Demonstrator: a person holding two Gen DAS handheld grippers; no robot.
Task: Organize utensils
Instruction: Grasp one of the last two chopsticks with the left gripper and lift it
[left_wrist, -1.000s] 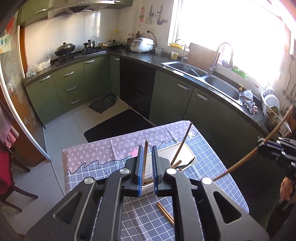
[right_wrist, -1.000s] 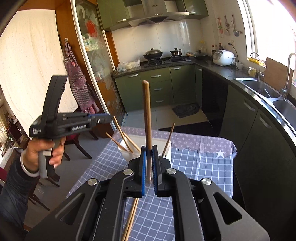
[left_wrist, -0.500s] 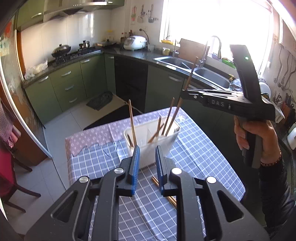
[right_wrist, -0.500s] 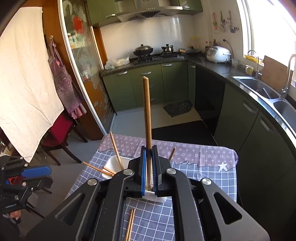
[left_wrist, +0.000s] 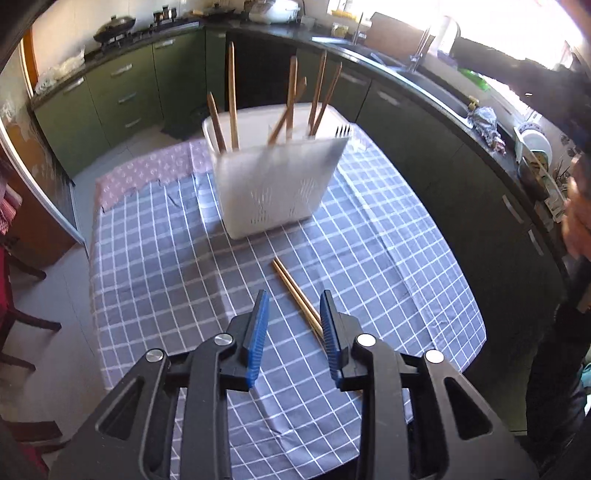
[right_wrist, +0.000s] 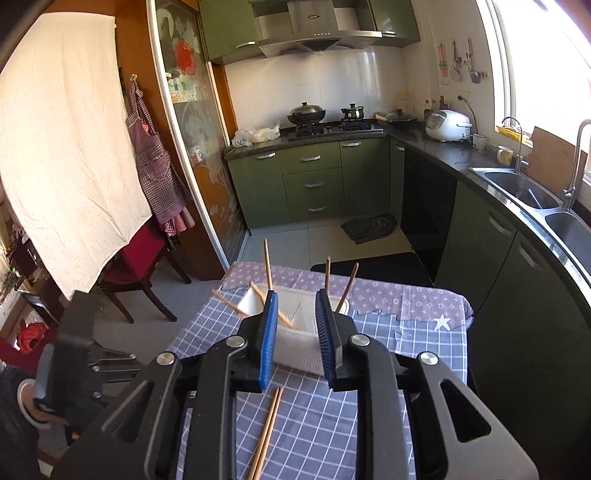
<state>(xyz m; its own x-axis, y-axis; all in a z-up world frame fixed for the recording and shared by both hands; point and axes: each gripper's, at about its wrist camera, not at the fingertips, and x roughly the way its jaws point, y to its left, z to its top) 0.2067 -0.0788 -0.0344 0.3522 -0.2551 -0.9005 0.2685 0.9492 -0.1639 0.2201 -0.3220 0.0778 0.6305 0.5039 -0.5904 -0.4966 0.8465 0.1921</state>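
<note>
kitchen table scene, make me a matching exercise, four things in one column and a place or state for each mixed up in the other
Things:
1. white utensil holder
2. pair of chopsticks
3. left gripper
4. wok

Places or states:
A. lying flat on the checked tablecloth
B. on the stove
C. standing on the table with chopsticks upright in it
D. jaws open, nothing between them

Pairs: 1-C, 2-A, 3-D, 4-B

On the table (left_wrist: 155, 258) stands a holder (left_wrist: 277, 184) with chopsticks (left_wrist: 232, 92) in it; two more chopsticks (left_wrist: 295, 291) lie before it.
</note>
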